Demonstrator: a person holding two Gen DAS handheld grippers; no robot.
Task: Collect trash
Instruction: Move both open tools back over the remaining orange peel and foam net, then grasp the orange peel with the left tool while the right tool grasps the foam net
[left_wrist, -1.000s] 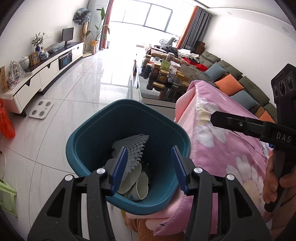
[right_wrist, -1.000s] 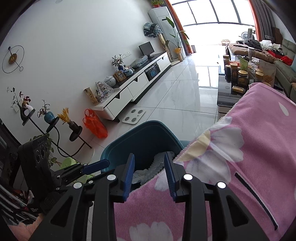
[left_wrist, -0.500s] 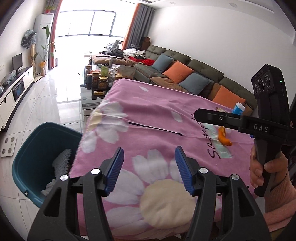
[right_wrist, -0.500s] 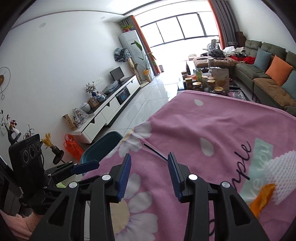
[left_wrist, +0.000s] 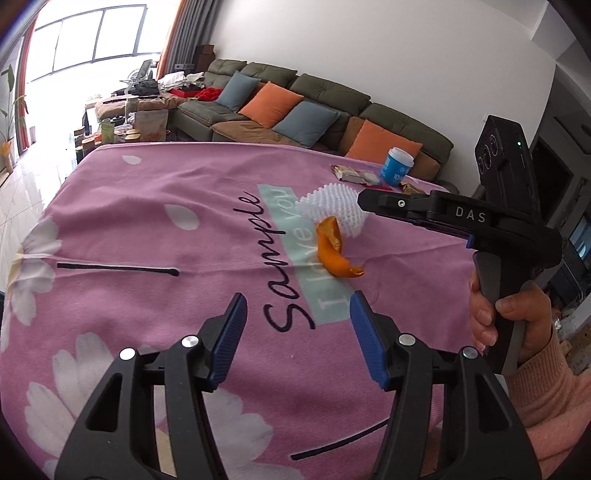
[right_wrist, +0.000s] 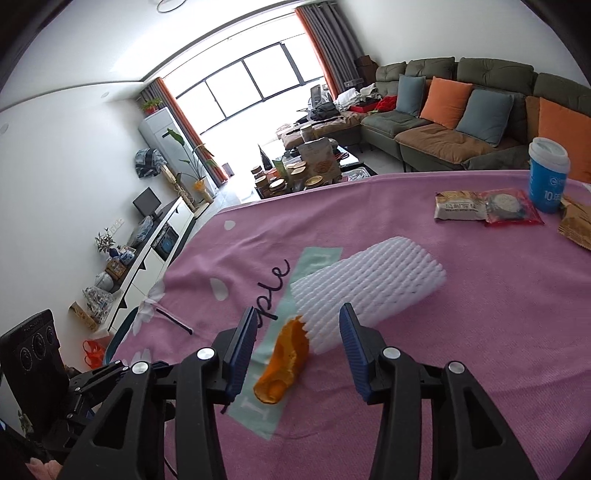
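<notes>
1. My right gripper (right_wrist: 297, 347) is over the orange peel (right_wrist: 283, 363) on the pink cloth (right_wrist: 480, 332). Its jaws have just been opening, and the peel shows between them. They do not squeeze it, and I hold nothing.
2. My left gripper (left_wrist: 295, 332) is open too. Only the pink cloth is under it, and it holds nothing.
3. The white foam net (right_wrist: 369, 284) touches the far end of the peel. If I close the right jaws too far forward, I think I could pinch the net too, or push it away.
4. The peel is thin and curled. If I grab it too high, it might slip out or tear.
5. The cloth is soft. If the jaws go down too low, they could catch the cloth and pull it into a bump.
6. More trash waits at the far side: two snack wrappers (right_wrist: 487, 206) and a blue cup (right_wrist: 548, 177). If the cloth gets pulled, the cup might tip over.
7. My right hand (left_wrist: 513, 321) holds its handle upright, with the gripper pointing down at the table. The left gripper tips down the same way, near the close edge.
</notes>
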